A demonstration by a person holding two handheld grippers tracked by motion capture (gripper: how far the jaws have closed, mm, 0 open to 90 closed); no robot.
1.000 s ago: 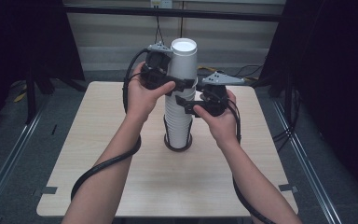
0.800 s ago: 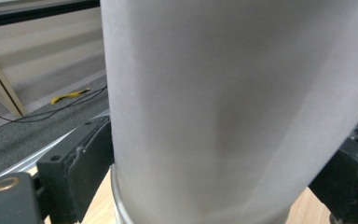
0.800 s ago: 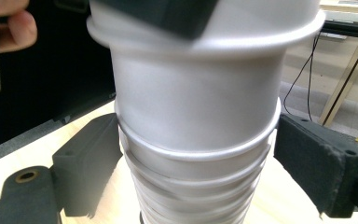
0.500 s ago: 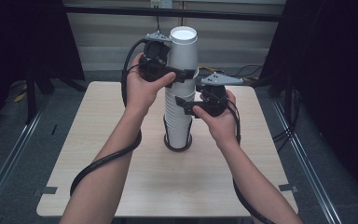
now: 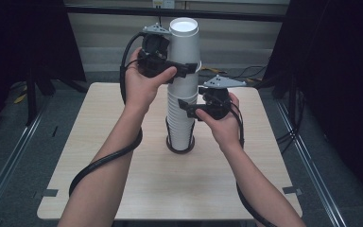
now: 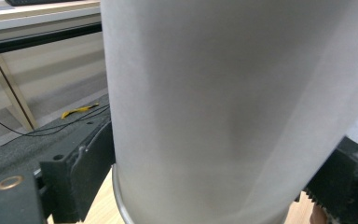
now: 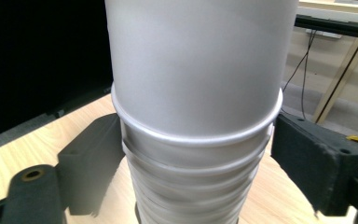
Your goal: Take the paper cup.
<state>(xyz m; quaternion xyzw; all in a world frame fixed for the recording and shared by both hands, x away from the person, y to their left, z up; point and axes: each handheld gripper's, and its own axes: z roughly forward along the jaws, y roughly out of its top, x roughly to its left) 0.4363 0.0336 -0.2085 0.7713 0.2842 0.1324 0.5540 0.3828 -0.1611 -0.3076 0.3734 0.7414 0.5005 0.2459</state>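
Observation:
A tall stack of upturned white paper cups (image 5: pixel 179 120) stands mid-table on a dark round base (image 5: pixel 180 147). The top cup (image 5: pixel 184 40) is raised above the others, and my left gripper (image 5: pixel 182 70) is shut on it near its rim. In the left gripper view the cup's white wall (image 6: pixel 223 102) sits between the two jaws of the left gripper (image 6: pixel 209 186). My right gripper (image 5: pixel 187 108) is shut on the stack's upper part from the right. In the right gripper view the ringed rims of the stack (image 7: pixel 196 154) lie between the jaws of the right gripper (image 7: pixel 200 161).
The light wooden table (image 5: pixel 123 189) has bare room all around the stack. Black cables trail from both grippers along the person's forearms. Dark curtains flank the table, and loose cables lie on the floor behind it.
My left gripper has risen with the top cup, drawing it up off the stack. The right gripper has stayed in place on the stack.

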